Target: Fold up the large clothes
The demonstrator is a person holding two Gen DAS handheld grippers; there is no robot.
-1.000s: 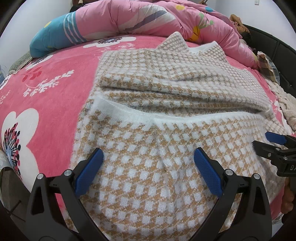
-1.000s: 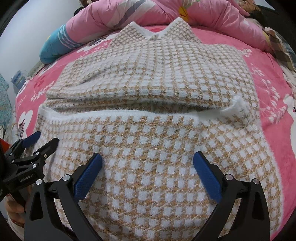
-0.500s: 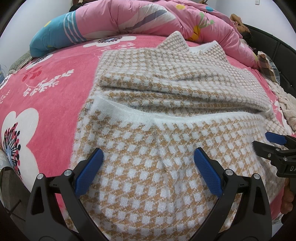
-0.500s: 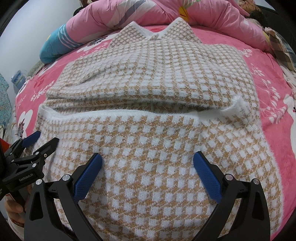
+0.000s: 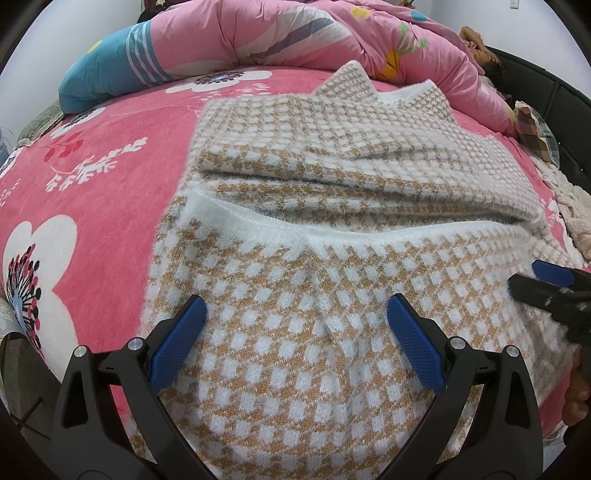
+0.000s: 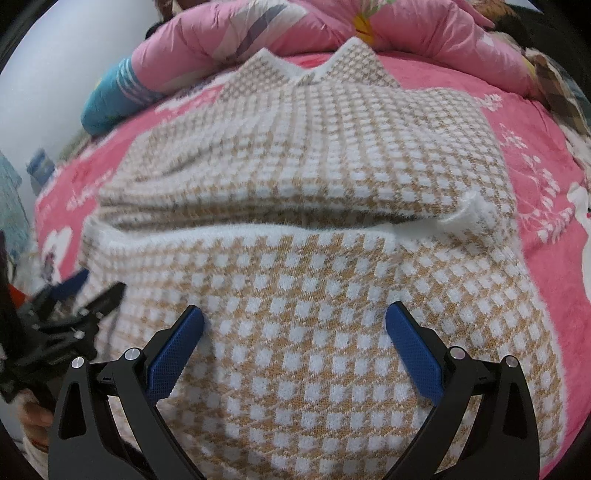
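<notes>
I am holding my left claw (image 5: 295, 317) wide open just over the near part of the sweater (image 5: 332, 258), and it is gripping nothing. My right claw (image 6: 295, 321) is gaping just as wide over the same near part, also with nothing in it. Each claw is showing up at the edge of the other camera's view.

The tan and white checked sweater is lying on the bed, spread across the pink flower blanket (image 5: 92, 184). Its near half is lying flat under my claws with a white fuzzy edge running across it. Past that edge, a folded part is sitting on top, and the pointed collar (image 6: 306, 62) is sticking up at the far end.

The blanket is showing on the left and right of the sweater. Farther back, a puffy pink quilt (image 5: 277, 33) is lying across the bed, with a blue striped end on the left. Behind it a plain pale wall (image 6: 55, 74) is standing.
</notes>
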